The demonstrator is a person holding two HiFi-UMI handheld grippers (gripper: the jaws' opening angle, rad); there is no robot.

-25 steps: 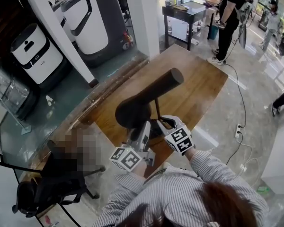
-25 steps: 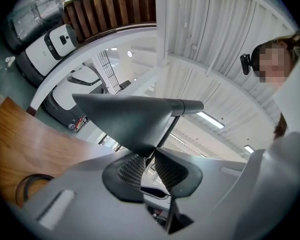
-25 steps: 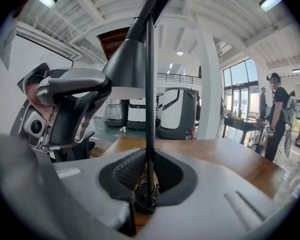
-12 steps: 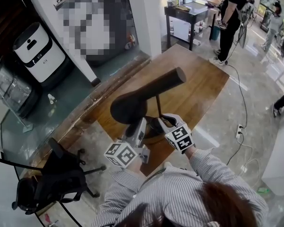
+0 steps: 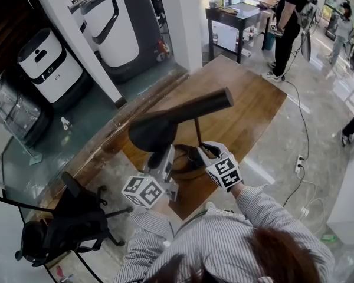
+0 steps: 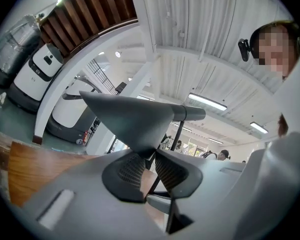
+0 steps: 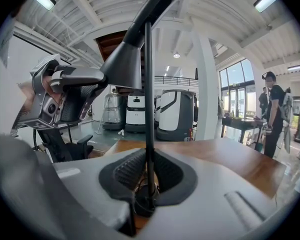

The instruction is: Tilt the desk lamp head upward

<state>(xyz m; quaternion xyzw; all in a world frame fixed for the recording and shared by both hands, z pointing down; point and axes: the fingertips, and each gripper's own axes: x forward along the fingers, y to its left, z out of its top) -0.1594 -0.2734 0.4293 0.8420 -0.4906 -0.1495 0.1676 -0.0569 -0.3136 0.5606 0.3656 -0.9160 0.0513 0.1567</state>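
Note:
A dark desk lamp stands on the wooden table (image 5: 251,108). Its cone-shaped head (image 5: 165,125) runs into a tube that points up and to the right. My left gripper (image 5: 160,156) comes from below and is shut on the lower rim of the head (image 6: 132,116), which sits pinched between the pads (image 6: 127,170). My right gripper (image 5: 202,152) is shut on the thin upright stem (image 7: 148,109) just above the round base (image 7: 144,204). The right gripper view also shows the left gripper (image 7: 75,94) at the shade.
The lamp stands near the table's front edge (image 5: 183,208). A black office chair (image 5: 65,229) is at the lower left. White service robots (image 5: 47,63) stand behind a pillar (image 5: 76,46). A person (image 5: 286,22) stands by a dark side table (image 5: 233,16). A cable (image 5: 298,158) lies on the floor.
The wide end of the lamp head has swung left and slightly up with my left gripper on it. The left gripper's marker cube moved down-left. The right gripper has stayed at the stem.

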